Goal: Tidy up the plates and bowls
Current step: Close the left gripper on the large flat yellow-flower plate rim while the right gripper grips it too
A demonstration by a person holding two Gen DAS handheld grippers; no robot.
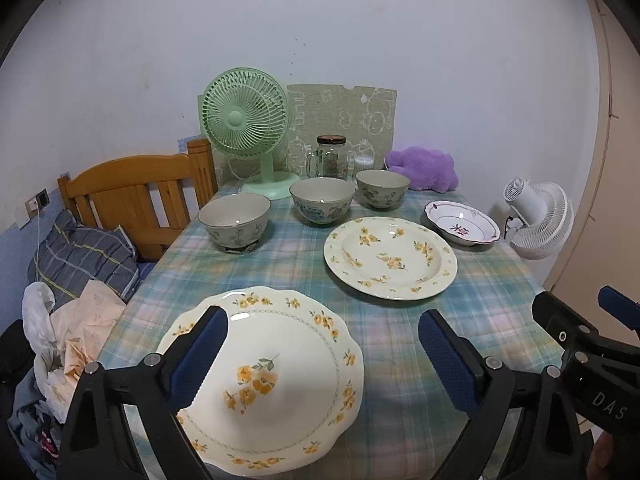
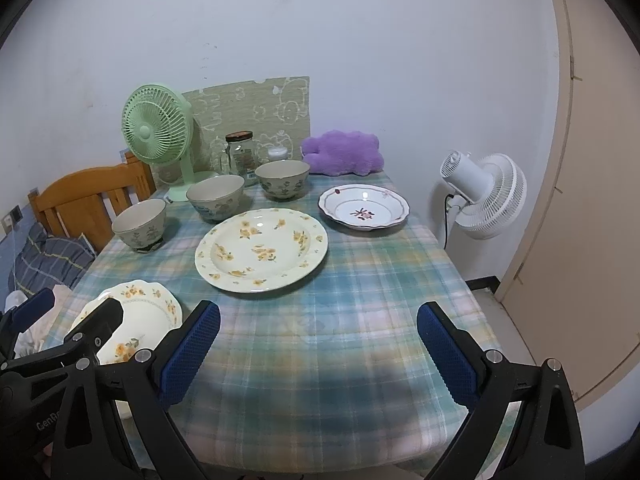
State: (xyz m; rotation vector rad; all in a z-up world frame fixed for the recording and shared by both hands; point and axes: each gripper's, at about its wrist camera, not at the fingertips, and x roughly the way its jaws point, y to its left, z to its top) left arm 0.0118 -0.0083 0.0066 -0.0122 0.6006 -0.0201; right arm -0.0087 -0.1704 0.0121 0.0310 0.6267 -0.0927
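Left gripper [image 1: 322,354] spread wide above scalloped yellow-flower plate [image 1: 276,380], nothing between blue pads [image 1: 200,354]; plate at near left corner of checked tablecloth [image 1: 400,360]. Right gripper [image 2: 318,350] equally wide, empty, over bare cloth at near edge. Round yellow-flower plate [image 2: 262,250] at table centre. White dish with red motif [image 2: 364,208] beyond it to the right, apart. Three patterned bowls in a row behind: left bowl [image 2: 140,224], middle bowl [image 2: 216,197], right bowl [image 2: 282,179], none touching. Green fan [image 2: 158,130], glass jar [image 2: 240,156], purple plush [image 2: 342,153] along back wall. White fan [image 2: 486,196] off table's right side
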